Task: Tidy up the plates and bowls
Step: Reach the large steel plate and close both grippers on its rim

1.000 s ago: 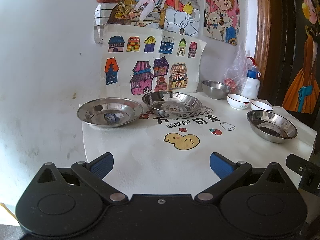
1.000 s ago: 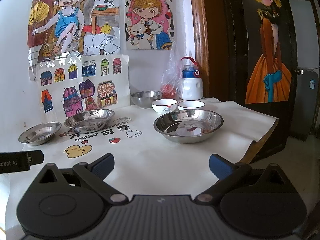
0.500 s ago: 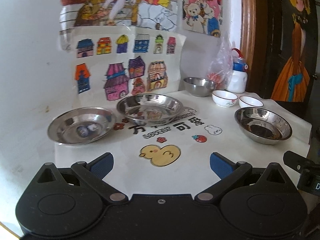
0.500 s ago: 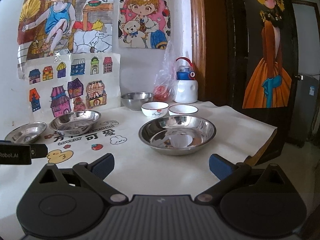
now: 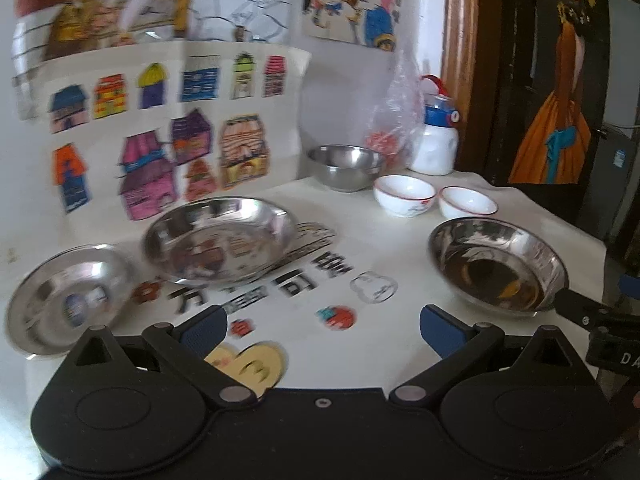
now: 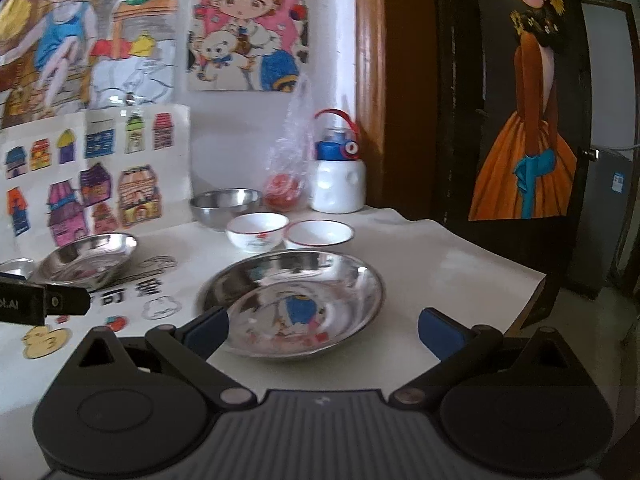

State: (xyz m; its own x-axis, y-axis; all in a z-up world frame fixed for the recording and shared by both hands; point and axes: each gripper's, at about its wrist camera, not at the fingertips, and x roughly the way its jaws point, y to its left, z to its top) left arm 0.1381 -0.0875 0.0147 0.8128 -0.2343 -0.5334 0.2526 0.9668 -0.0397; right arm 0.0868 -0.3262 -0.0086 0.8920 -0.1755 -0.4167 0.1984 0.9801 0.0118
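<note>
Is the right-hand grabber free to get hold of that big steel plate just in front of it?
Probably yes. The right gripper is open and empty, and the steel plate lies directly ahead with its near rim between the fingers. Nothing stands between them; the white bowls sit behind it.

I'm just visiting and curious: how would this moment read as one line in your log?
stage: approach | left tongs: open, empty | right tongs: open, over near steel plate | two white bowls unstacked

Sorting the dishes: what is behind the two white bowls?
Behind the white bowls stand a steel bowl, a plastic bag and a white bottle. The bag's contents are unclear.
</note>
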